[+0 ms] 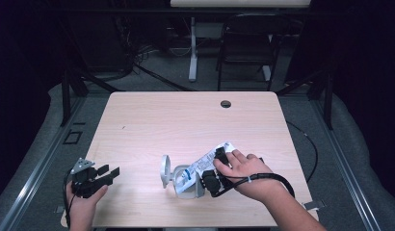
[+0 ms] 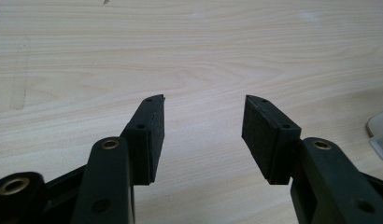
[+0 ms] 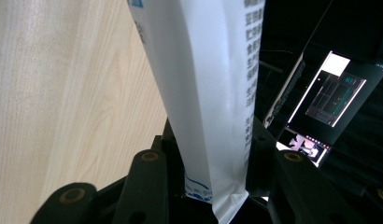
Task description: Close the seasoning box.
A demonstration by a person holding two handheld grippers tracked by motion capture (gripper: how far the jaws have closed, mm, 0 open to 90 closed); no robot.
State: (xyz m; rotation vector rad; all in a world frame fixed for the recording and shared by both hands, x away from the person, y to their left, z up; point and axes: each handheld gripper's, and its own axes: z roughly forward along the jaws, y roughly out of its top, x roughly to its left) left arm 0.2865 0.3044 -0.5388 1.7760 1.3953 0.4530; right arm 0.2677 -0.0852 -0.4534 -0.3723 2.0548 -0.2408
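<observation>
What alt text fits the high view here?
The right tongs grip a white printed pouch whose lower end sits in a clear lidded container on a light wooden table. The left tongs rest open at the table's near left edge.

One counter (image 1: 152, 125); two tools, left tool (image 1: 109, 174) at 8 o'clock, right tool (image 1: 216, 169) at 5 o'clock; one white pouch (image 1: 205, 163); one clear container (image 1: 183, 185); one round lid (image 1: 164, 171); one chair (image 1: 246, 45) at 12 o'clock.
</observation>
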